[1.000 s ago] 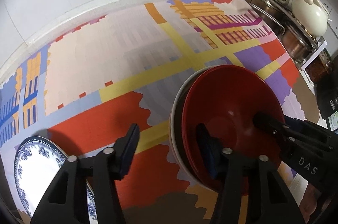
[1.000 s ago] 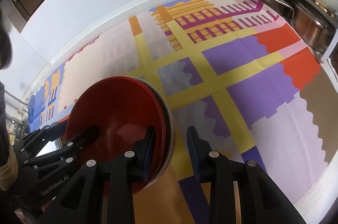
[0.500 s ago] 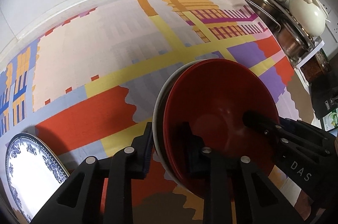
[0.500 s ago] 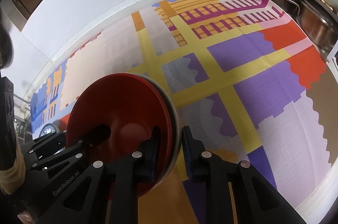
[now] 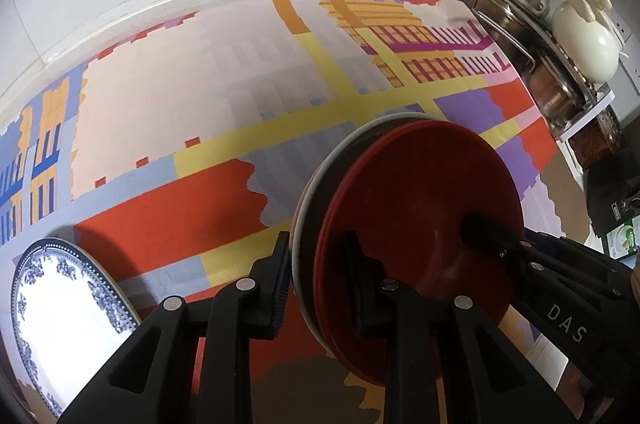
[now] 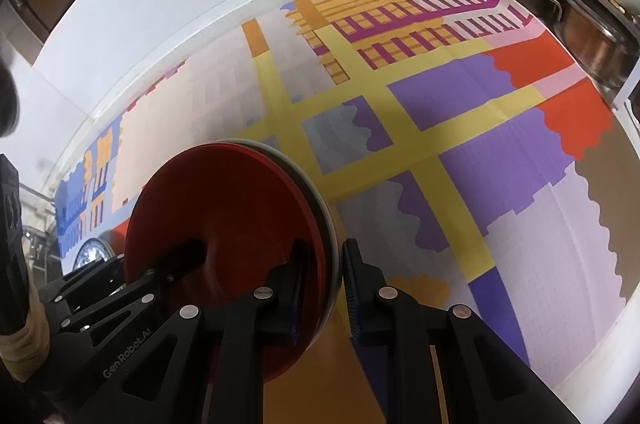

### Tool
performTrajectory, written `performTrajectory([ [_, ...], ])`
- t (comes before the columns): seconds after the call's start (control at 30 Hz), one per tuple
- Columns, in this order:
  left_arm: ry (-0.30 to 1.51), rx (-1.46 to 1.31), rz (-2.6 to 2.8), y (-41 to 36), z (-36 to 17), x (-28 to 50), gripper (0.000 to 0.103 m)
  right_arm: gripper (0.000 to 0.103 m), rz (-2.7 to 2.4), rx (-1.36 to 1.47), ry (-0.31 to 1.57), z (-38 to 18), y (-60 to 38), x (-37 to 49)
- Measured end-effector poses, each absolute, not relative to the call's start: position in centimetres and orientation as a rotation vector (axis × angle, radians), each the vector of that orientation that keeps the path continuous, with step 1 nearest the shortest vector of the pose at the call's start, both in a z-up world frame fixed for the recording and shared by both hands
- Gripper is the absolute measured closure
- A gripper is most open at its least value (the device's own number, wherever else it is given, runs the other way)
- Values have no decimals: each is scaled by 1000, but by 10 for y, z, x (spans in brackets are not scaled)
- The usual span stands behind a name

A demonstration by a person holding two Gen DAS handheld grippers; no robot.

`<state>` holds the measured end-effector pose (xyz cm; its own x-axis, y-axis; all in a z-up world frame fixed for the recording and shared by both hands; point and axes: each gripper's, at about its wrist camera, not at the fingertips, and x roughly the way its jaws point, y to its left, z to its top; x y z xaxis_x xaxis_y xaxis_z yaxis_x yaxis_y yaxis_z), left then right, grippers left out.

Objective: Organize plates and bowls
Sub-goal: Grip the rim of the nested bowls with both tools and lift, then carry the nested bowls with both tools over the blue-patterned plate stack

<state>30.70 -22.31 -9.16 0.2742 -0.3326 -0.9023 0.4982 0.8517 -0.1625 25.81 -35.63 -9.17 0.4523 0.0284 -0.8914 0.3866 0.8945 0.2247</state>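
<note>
Two tools [image 5: 320, 288] [image 6: 322, 288] grip bowl stack [image 5: 420, 208], rims tilted.

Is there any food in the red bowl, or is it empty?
Empty. The red bowl shows only its bare, shiny red inside, with gripper fingers clamped on its rim.

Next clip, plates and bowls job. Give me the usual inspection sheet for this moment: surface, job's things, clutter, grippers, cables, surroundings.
Surface: patterned cloth in many colours covers the counter.
Job's things: red bowl stack nested in a white-rimmed dish; blue-and-white plate lies apart at the near left edge.
Clutter: nothing seen on the cloth.
Grippers: left gripper shut on the stack's left rim; right gripper shut on its right rim, one finger inside, one outside each.
Cables: nothing seen.
Surroundings: white wall behind; rack of pots at the far right end; a sleeve at the right view's left edge.
</note>
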Motion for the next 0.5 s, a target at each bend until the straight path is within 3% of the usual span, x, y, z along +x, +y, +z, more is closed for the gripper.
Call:
performTrajectory([
  [0.5,1100,75,-476,-155,-55,307,78,83,-150,377,1050,-54,-306,267],
])
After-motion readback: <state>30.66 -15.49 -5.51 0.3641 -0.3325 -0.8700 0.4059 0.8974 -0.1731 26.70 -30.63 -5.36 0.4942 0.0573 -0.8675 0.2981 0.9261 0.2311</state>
